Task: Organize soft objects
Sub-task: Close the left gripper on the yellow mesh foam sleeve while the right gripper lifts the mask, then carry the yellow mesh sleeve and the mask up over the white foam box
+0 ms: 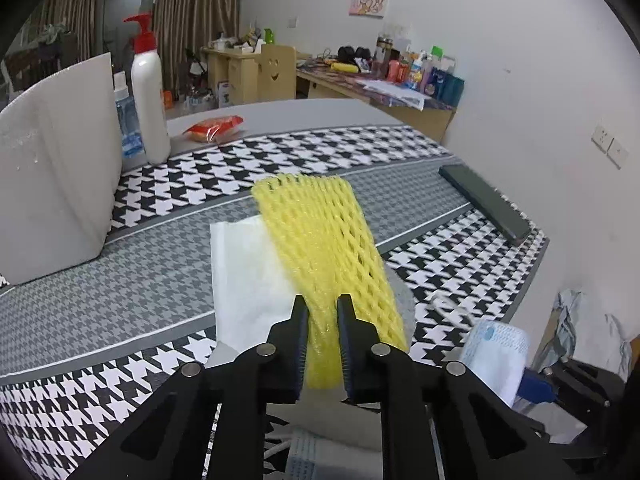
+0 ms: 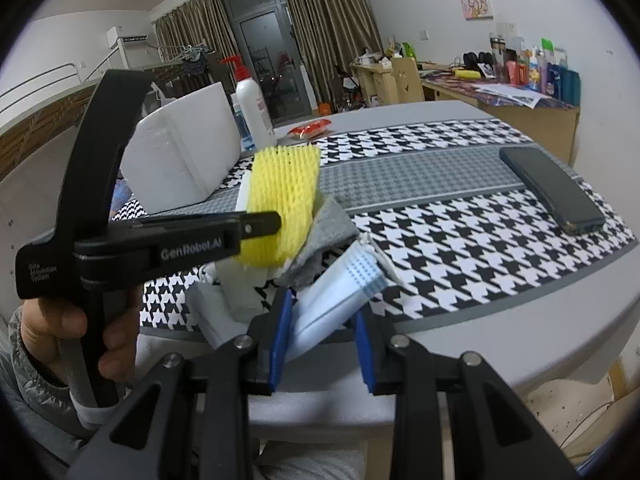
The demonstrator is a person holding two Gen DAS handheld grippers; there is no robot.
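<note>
My left gripper [image 1: 322, 304] is shut on the near end of a yellow foam net sleeve [image 1: 320, 232], which lies over a white tissue [image 1: 244, 276] and a grey cloth [image 1: 404, 300]. In the right wrist view the left gripper [image 2: 276, 222] pinches the sleeve [image 2: 284, 196] above the grey cloth [image 2: 328, 232]. My right gripper [image 2: 322, 300] is shut on a folded blue face mask [image 2: 340, 288] and holds it just above the table's near edge. The mask also shows in the left wrist view [image 1: 496, 352].
A white foam block [image 1: 56, 184] stands at the left. A pump bottle [image 1: 148, 92] and a water bottle [image 1: 128, 124] stand behind it. A red snack packet [image 1: 214, 128] lies at the back. A dark phone [image 2: 552, 188] lies at the right on the houndstooth mat [image 2: 460, 248].
</note>
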